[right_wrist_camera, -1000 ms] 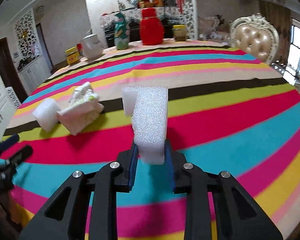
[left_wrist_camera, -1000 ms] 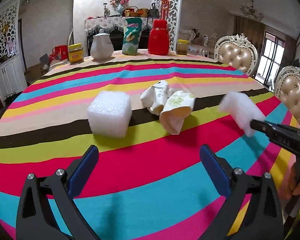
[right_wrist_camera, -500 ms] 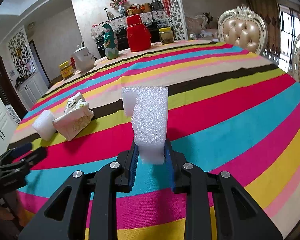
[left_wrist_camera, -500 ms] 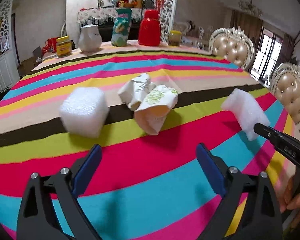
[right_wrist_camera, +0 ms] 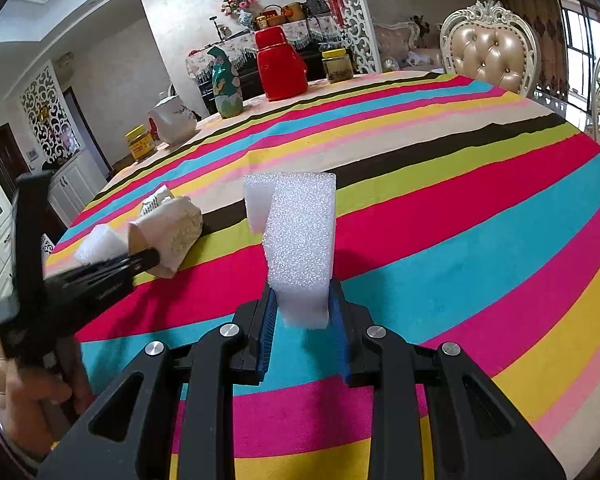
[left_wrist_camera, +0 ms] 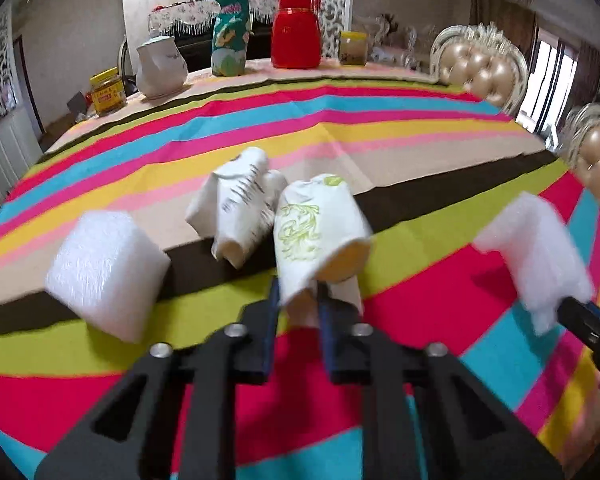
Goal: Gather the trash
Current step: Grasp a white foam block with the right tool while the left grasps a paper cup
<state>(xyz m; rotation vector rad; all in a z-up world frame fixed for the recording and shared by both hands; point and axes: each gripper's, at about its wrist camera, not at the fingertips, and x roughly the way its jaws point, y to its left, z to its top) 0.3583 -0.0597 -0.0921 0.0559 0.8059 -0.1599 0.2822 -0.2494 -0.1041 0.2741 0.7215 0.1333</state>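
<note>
A crushed paper cup [left_wrist_camera: 320, 232] is pinched at its near edge by the left gripper [left_wrist_camera: 298, 312], whose jaws have just been closing onto it, near the middle of the striped table [left_wrist_camera: 420, 140]. A second crumpled cup [left_wrist_camera: 236, 204] is seen touching it on the far left, and a foam block [left_wrist_camera: 104, 272] lies further left, apart. At the right, an L-shaped foam piece [right_wrist_camera: 300, 248] is held upright in the right gripper [right_wrist_camera: 302, 312], its pads pressed against the base. The grip on the cup looks shallow, on thin paper only; a slow, straight lift is judged best, so the rim is not torn free and the neighbouring cup is not dragged along. Jars, a jug and a red flask [left_wrist_camera: 296, 32] are lined up at the far edge.
</note>
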